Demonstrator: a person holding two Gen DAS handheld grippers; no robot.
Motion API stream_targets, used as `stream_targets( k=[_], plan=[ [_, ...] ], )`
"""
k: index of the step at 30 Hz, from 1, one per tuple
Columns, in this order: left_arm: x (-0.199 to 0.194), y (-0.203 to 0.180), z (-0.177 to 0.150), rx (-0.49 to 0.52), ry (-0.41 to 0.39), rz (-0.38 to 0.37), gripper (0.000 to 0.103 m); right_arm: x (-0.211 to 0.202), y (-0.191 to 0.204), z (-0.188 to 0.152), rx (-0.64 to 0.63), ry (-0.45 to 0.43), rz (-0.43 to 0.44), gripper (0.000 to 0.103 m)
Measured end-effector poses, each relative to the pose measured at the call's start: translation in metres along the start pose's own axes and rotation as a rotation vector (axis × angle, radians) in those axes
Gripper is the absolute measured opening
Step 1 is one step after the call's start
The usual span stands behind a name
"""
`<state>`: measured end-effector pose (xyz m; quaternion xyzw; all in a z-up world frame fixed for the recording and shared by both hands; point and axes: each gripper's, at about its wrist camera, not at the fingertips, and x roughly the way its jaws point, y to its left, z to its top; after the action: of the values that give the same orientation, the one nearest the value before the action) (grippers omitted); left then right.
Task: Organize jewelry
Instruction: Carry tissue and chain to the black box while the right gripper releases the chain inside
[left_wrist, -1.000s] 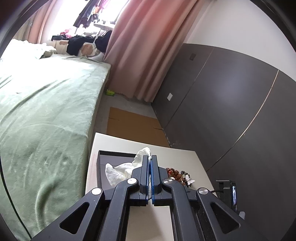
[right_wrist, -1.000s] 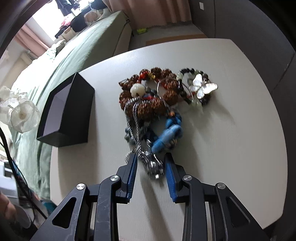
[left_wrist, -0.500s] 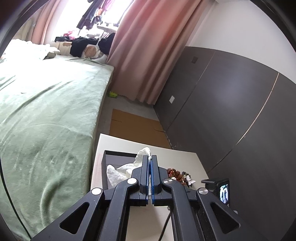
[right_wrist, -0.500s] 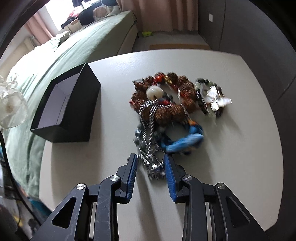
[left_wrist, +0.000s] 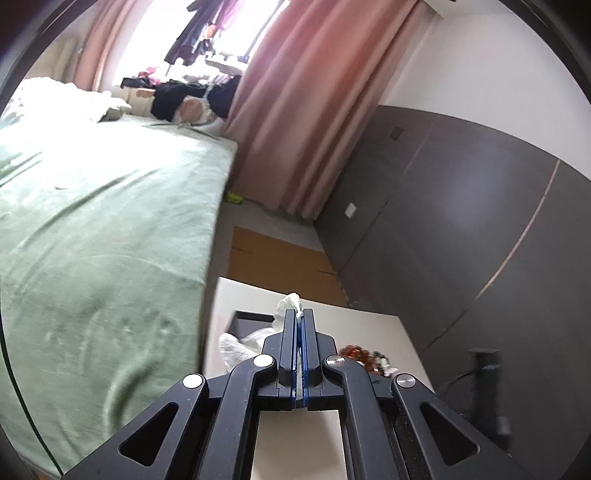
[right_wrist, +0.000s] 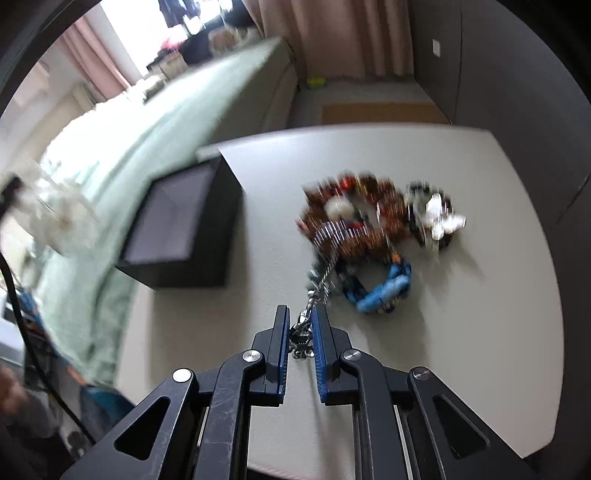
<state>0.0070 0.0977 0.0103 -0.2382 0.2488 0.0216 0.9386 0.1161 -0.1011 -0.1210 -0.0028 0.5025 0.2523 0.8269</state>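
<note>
Since the earlier frames, the right tool (right_wrist: 300, 334) has been closed on the end of the silver chain (right_wrist: 325, 271), its jaws having just been closing, and the chain is now drawn taut from the pile toward the blue pads instead of lying slack between them. The left tool's view has swung, so that the black box sits lower and smaller than before.

From the left wrist camera, the green bed (left_wrist: 99, 229) fills the side from 7 to 10 o'clock. The left tool (left_wrist: 300, 317) is seen clenched at 6 o'clock, with a scrap of white tissue (left_wrist: 290, 302) pinched between its pads. Just behind it the open black box (left_wrist: 245, 321) rests on the pale surface (left_wrist: 373, 325). At about 5 o'clock part of the jewelry pile (left_wrist: 364, 356) is glimpsed beside the tool's arm.

From the right wrist camera, the white tissue (right_wrist: 44, 214) is seen blurred at 9 o'clock. The black box (right_wrist: 184, 229) stands at about 10 o'clock of the right tool, on the surface (right_wrist: 480, 332) near its bed-side edge. The jewelry pile (right_wrist: 373, 221) lies at 1 o'clock, well apart from the box: brown beads, a blue bracelet (right_wrist: 384, 290) nearest the tool, and a white butterfly piece (right_wrist: 439, 218) farthest right. One end of the silver chain is gripped between the pads; the other is draped over the brown beads.
</note>
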Motion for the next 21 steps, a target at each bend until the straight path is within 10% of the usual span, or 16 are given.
stream_targets(
  k=[21],
  plan=[
    [-0.01, 0.037, 0.021, -0.13, -0.077, -0.035, 0.001, -0.158, 0.069, 0.11, -0.084, -0.36, -0.07, 0.005]
  ],
)
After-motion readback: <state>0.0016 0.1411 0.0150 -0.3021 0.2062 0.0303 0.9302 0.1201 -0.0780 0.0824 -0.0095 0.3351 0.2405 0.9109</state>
